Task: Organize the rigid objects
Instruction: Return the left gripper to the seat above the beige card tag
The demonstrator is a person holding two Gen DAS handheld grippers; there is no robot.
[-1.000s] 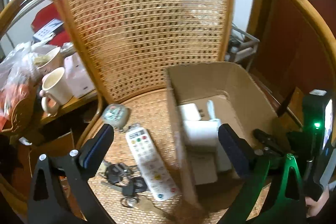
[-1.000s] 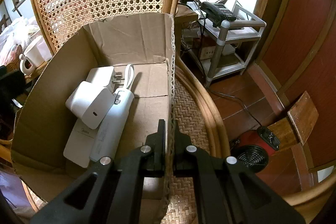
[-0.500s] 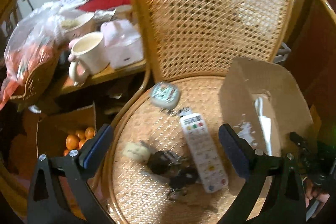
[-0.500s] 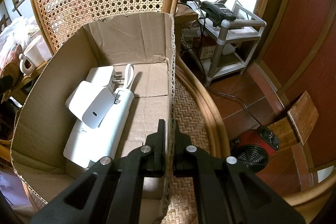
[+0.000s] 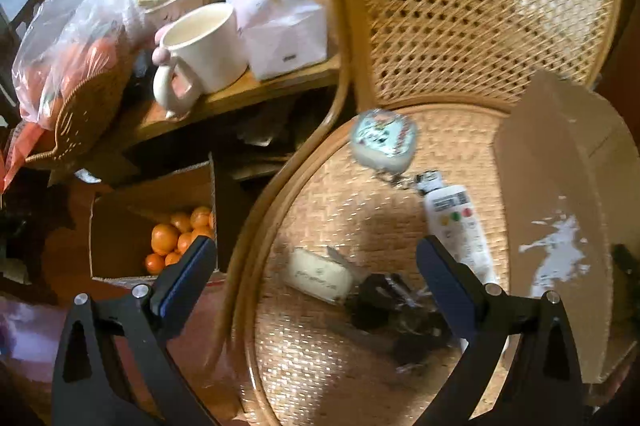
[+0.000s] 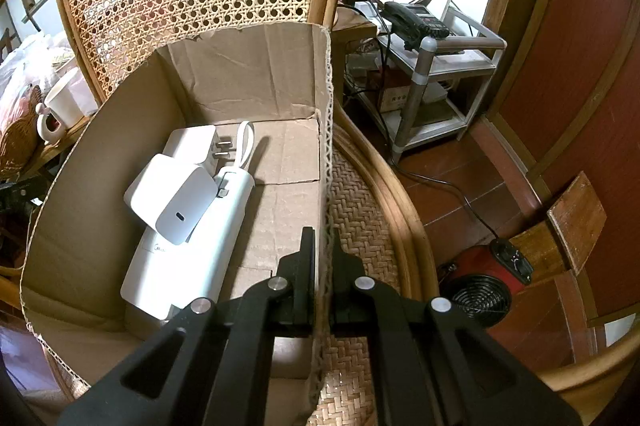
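Right gripper (image 6: pixel 324 250) clamped on cardboard box (image 6: pixel 256 74) wall edge. Left gripper (image 5: pixel 316 266) jaws apart, empty, over remote (image 5: pixel 458 226), keys (image 5: pixel 384 298); bare wicker seat (image 5: pixel 320 194) around them.

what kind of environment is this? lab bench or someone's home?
Most likely a lived-in home room, not a lab. The work surface is a rattan chair, beside it a cluttered side table with a mug and a bag of oranges, and a landline phone sits on a small shelf unit.
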